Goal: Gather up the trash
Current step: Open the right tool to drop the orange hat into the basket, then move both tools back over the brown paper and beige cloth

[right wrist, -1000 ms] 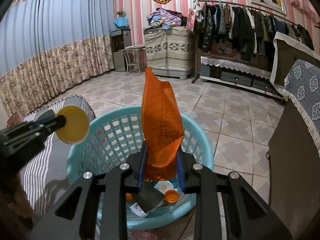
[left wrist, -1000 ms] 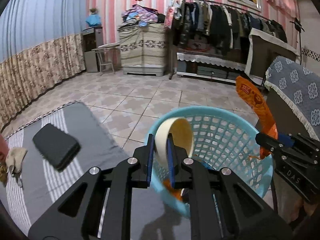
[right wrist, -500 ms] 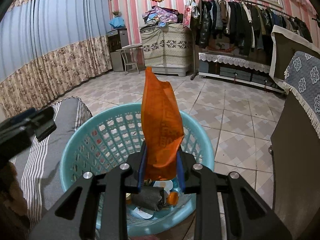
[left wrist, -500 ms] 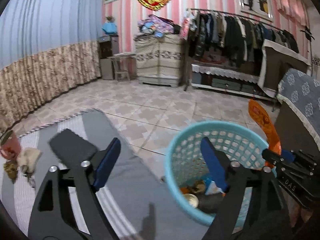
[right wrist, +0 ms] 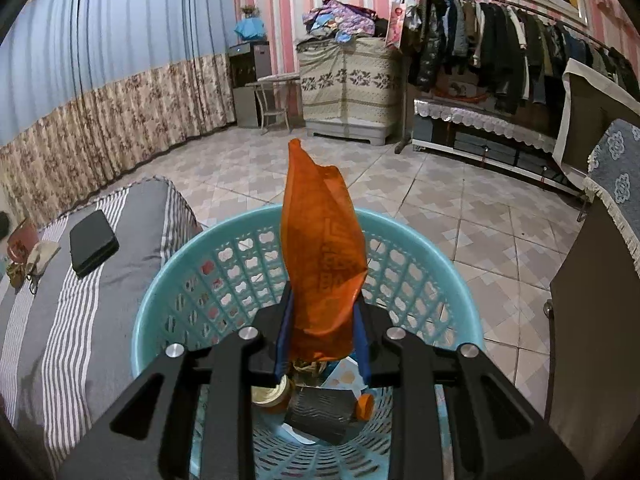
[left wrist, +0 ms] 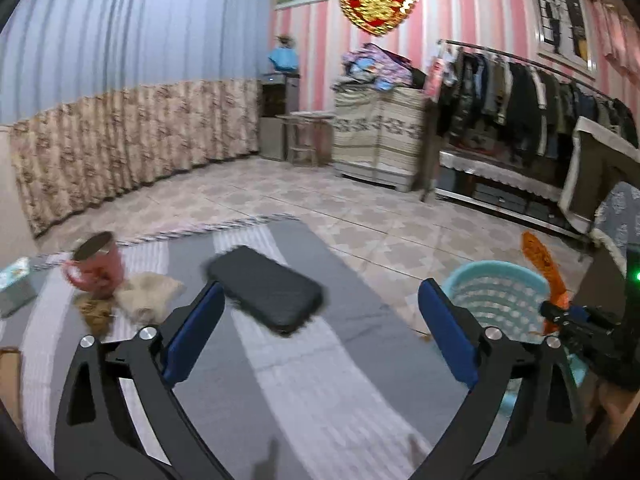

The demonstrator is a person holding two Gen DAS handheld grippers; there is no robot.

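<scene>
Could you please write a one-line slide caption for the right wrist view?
Right hand-held gripper holds an orange wrapper upright over the turquoise trash basket.

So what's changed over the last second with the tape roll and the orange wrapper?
The left gripper let go of the tape roll over the blue basket, opened wide and swung away over the striped cloth. The right gripper has just been opening, with the orange wrapper between its pads above the basket. The black case stayed put.

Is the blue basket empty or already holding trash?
Holding trash: the blue basket has a tape roll, orange cap and dark wrapper at its bottom.
</scene>
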